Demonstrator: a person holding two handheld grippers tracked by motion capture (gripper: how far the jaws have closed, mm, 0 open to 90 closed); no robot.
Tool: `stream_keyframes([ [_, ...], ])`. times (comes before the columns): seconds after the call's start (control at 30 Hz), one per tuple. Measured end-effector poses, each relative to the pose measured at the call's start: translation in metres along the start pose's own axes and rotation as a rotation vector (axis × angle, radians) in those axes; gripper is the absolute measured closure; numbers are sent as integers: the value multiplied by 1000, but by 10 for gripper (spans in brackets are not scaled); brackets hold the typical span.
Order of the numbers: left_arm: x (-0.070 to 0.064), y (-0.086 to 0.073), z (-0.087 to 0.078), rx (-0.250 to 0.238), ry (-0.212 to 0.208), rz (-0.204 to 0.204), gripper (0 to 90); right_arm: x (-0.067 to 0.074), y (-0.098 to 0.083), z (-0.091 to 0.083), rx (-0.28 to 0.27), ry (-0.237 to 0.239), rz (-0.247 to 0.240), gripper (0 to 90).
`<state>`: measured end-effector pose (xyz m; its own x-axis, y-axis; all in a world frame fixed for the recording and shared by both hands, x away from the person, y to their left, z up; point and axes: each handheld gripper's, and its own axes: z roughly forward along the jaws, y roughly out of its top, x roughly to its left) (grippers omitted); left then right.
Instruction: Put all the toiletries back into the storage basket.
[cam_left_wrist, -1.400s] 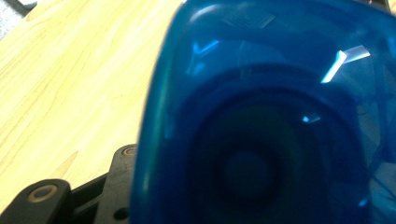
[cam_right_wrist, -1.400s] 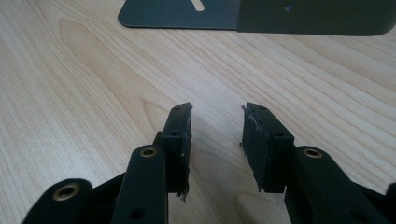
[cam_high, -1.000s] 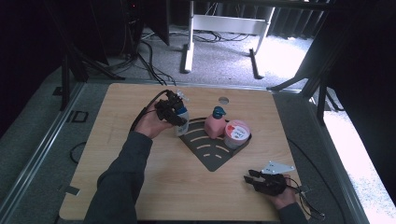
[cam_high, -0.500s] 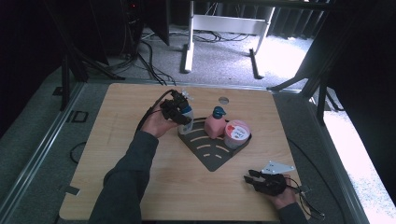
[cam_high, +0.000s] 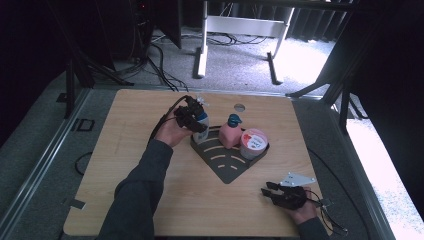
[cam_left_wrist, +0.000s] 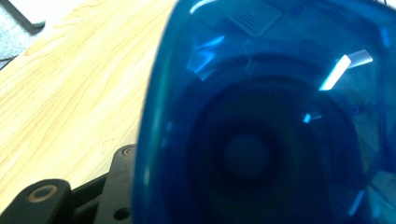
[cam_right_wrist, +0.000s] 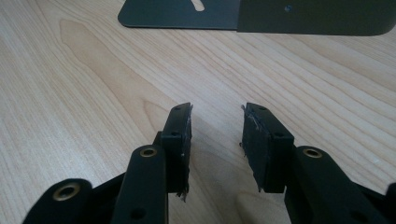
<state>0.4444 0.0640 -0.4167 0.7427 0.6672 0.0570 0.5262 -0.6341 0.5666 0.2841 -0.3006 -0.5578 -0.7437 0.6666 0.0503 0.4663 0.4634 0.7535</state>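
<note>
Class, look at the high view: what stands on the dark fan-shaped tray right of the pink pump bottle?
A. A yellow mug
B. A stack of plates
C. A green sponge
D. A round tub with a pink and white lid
D: the round tub with its pink and white lid stands on the dark tray, just right of the pink pump bottle.

Daylight glares on the floor (cam_high: 385, 165) beyond the right gripper (cam_high: 272, 191); surroundings are dark. Against the left gripper (cam_high: 200, 119), the blue bottle (cam_left_wrist: 275, 121) is blurred with streaky reflections. The table (cam_right_wrist: 93, 84) grain looks sharp.
</note>
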Motion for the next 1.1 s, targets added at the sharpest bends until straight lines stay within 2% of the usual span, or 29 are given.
stream_keyframes([
  [0.53,1,5,9,-13,12,-12,546,0,0,0,0,1,2,621],
  [0.8,4,9,18,-32,25,-44,546,0,0,0,0,2,1,621],
  [1.1,6,12,27,-28,30,-64,546,0,0,0,0,2,1,620],
])
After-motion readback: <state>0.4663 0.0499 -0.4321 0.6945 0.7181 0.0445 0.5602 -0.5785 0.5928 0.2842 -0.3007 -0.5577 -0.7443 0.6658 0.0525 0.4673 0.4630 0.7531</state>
